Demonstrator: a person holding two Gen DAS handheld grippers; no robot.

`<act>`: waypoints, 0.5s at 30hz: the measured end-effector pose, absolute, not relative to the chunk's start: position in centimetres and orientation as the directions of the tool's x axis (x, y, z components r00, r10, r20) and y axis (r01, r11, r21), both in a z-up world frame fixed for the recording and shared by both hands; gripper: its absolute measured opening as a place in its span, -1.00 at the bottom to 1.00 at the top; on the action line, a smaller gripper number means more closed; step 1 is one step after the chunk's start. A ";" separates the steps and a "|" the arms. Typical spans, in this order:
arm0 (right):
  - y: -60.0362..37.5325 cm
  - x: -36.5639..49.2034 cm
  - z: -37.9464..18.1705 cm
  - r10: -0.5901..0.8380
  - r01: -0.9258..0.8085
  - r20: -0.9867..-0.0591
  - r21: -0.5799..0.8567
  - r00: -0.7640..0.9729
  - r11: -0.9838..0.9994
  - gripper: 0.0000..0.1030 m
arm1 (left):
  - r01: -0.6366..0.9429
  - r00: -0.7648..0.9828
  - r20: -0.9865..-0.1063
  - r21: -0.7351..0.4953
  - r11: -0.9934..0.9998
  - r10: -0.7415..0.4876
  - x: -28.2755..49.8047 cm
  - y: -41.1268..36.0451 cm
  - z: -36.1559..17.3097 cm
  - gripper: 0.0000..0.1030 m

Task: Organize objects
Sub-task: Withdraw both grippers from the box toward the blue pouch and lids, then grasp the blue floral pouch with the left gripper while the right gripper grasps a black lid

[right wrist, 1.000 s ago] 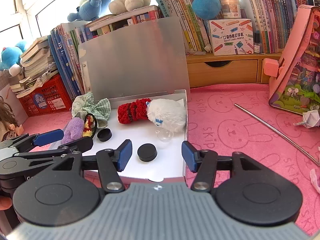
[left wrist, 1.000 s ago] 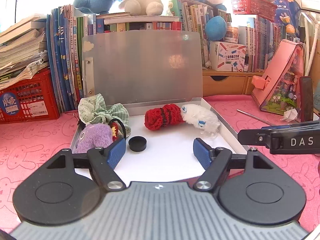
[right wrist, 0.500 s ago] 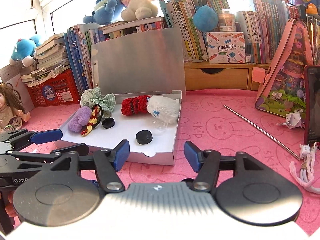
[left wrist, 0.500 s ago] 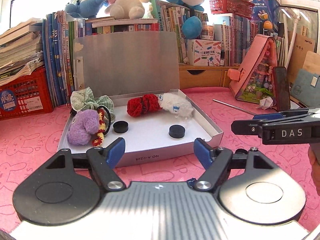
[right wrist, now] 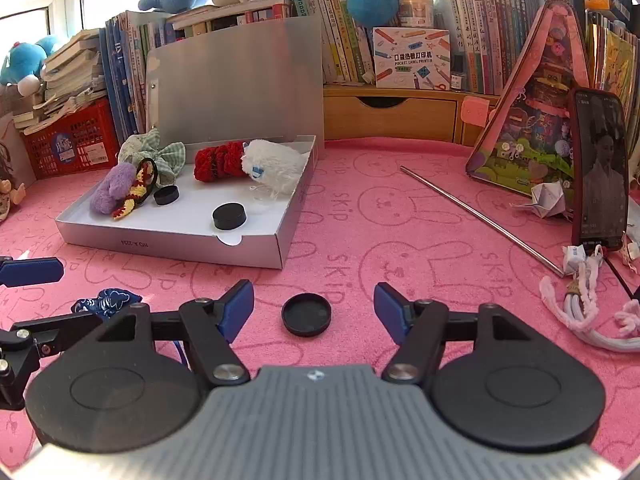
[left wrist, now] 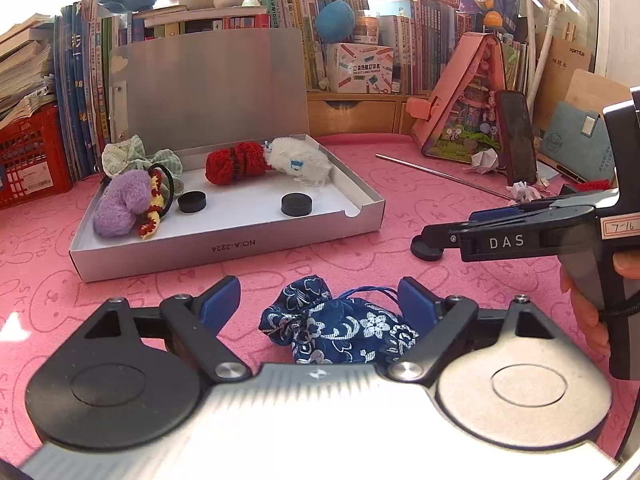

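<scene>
An open silver box (left wrist: 224,246) (right wrist: 256,254) on the pink mat holds a purple plush, a green checked bow, a red knit piece (left wrist: 236,162), a white fluffy toy (left wrist: 298,160) and two black caps (left wrist: 296,205). My left gripper (left wrist: 320,304) is open, its fingers on either side of a dark blue floral pouch (left wrist: 340,330) lying on the mat; the pouch also shows in the right wrist view (right wrist: 106,300). My right gripper (right wrist: 314,308) is open around a loose black cap (right wrist: 306,314) on the mat; the cap also shows in the left wrist view (left wrist: 428,249).
Books, plush toys and a red crate (left wrist: 24,160) line the back. A pink triangular case (right wrist: 532,120), a phone (right wrist: 598,168), a metal rod (right wrist: 480,216), folded paper and white cords (right wrist: 580,312) lie at the right.
Both grippers have pulled back from over the box toward the near mat. The blue pouch has come between the left fingers and the loose black cap between the right fingers.
</scene>
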State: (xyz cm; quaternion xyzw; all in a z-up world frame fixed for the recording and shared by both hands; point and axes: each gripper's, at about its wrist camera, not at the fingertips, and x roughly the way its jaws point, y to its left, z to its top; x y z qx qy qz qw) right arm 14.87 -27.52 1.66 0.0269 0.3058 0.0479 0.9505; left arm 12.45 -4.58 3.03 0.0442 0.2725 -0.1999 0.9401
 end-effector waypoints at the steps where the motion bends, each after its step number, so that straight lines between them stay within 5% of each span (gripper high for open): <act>1: -27.6 14.9 1.4 0.108 -0.075 -0.582 0.082 0.806 0.994 0.52 | 0.403 0.770 -0.531 -0.022 0.915 -0.352 12.4 -4.7 2.9 0.74; 15: -26.8 16.4 -0.3 0.082 -0.084 -0.628 0.027 0.774 0.996 0.63 | 0.419 0.771 -0.537 0.020 0.908 -0.344 11.9 -6.0 1.0 0.85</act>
